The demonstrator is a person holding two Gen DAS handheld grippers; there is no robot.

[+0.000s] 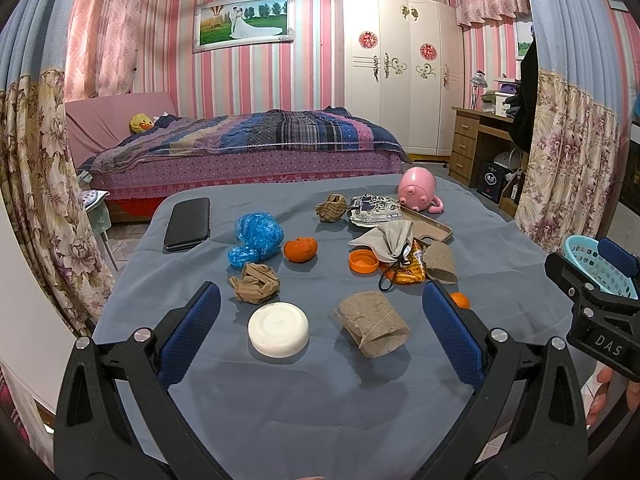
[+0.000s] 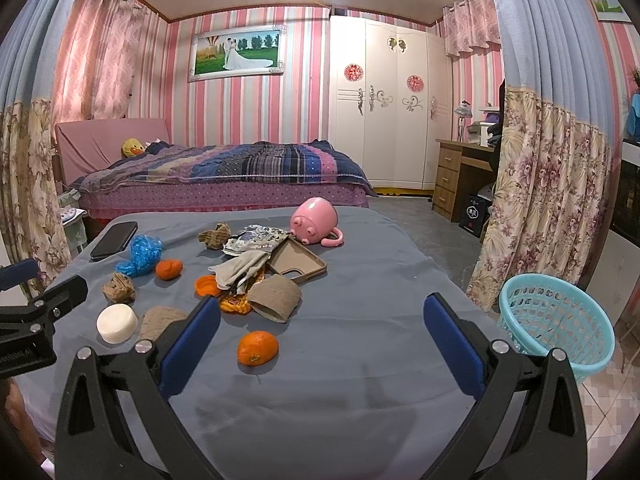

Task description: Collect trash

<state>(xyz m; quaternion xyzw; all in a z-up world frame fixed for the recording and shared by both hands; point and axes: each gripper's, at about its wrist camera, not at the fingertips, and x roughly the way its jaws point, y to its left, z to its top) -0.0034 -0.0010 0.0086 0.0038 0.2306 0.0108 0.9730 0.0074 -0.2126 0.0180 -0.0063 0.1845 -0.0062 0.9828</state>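
Trash lies scattered on a table under a grey-blue cloth (image 1: 280, 408): a flattened cardboard roll (image 1: 372, 328), a crumpled brown paper (image 1: 254, 282), a blue plastic bag (image 1: 256, 238), orange peel (image 1: 301, 249), an orange cap (image 1: 363, 261) and a yellow snack wrapper (image 1: 406, 272). My left gripper (image 1: 320, 328) hovers open above the near edge, with the cardboard roll and a white round box (image 1: 279, 334) between its fingers' lines. My right gripper (image 2: 322, 340) is open too, empty, with a whole orange (image 2: 257, 347) just ahead. A turquoise basket (image 2: 556, 320) stands off the table's right edge.
Also on the cloth are a black wallet (image 1: 188, 223), a pink pig mug (image 2: 316, 222) lying on its side, a tan phone case (image 2: 298, 266), a grey cloth pouch (image 1: 388, 240), a second cardboard roll (image 2: 276, 296) and another brown wad (image 1: 331, 208). A bed (image 1: 248, 148) stands behind the table, curtains on both sides.
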